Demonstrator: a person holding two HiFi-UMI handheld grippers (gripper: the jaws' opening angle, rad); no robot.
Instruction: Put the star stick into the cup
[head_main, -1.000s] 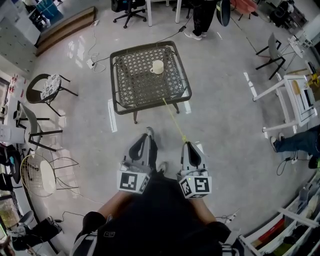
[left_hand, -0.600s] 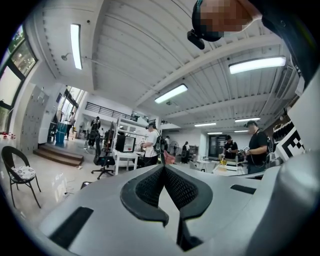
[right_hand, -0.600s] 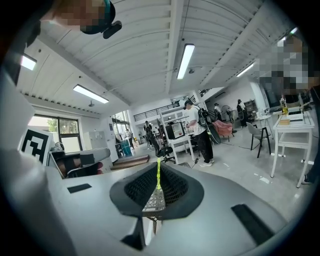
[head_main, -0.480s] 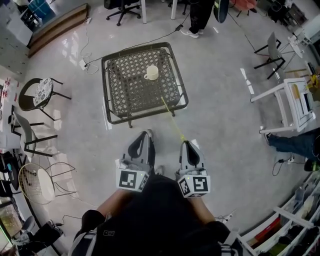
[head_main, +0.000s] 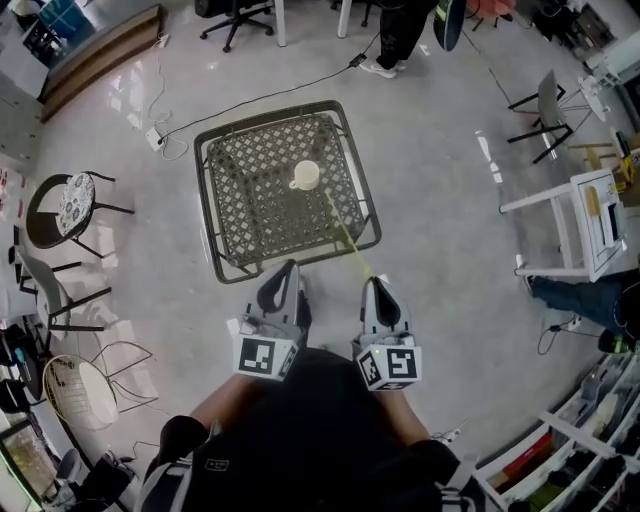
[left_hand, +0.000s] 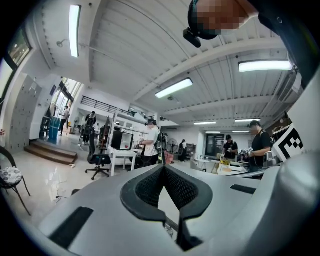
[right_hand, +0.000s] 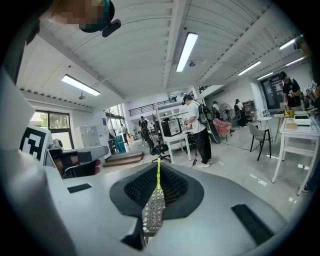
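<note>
**Right gripper holds the star stick, aimed at the cup**

The right gripper (right_hand: 158, 169) has its jaws closed on the star stick (right_hand: 158, 176). In its own view the thin yellow rod stands straight up between the dark ribbed pads (right_hand: 176, 186). The left gripper (left_hand: 163, 169) has its jaws pressed together at the tips, with nothing between them.

In the head view the two grippers are held side by side, close in front of the person's body. The left gripper (head_main: 288, 272) and the right gripper (head_main: 372, 284) both point forward. The star stick (head_main: 346, 236) runs in one straight line from the right gripper's tips, forward and to the left. Its long axis is aimed at the cup (head_main: 305, 175). The near half of the stick hangs over the floor (head_main: 440, 200). The far half crosses the near edge of the table (head_main: 207, 215) and lies over the mesh top. Its far end comes close beside the cup, but the view is too small to tell whether the two touch.

The cup is pale with its mouth up. It stands on the dark lattice top, a little right of the middle. A black cable (head_main: 250, 95) trails on the floor beyond the table.
</note>
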